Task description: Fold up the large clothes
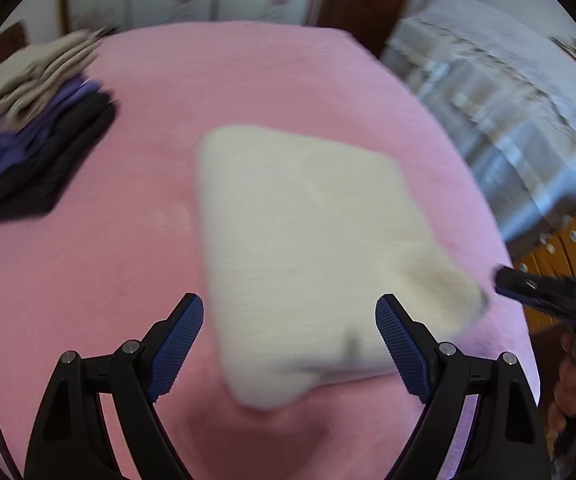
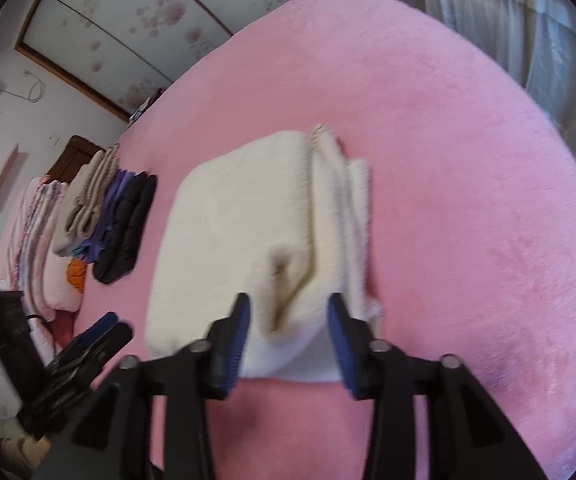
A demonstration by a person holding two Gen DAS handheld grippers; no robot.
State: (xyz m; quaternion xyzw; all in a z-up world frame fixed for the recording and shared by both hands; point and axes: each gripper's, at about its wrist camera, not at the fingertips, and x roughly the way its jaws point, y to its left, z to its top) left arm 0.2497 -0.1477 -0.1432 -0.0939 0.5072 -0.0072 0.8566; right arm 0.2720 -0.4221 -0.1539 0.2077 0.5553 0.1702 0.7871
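A cream fleece garment (image 1: pixel 307 240) lies folded into a thick rectangle on the pink bed (image 1: pixel 88 280). My left gripper (image 1: pixel 289 312) is open above its near edge, holding nothing. In the right wrist view the garment (image 2: pixel 232 232) shows its stacked folded layers on the right side. My right gripper (image 2: pixel 289 312) has its jaws apart around the garment's near corner, the fabric between the pads; whether they press it I cannot tell. The right gripper also shows at the right edge of the left wrist view (image 1: pixel 547 292), and the left gripper shows low left in the right wrist view (image 2: pixel 96 340).
A pile of folded clothes (image 1: pixel 40 136), beige, purple and black, sits at the bed's far left, also in the right wrist view (image 2: pixel 108 216). Pink pillows (image 2: pixel 36 248) lie beyond it. A curtain (image 1: pixel 507 120) and wooden floor (image 1: pixel 555 248) are to the right.
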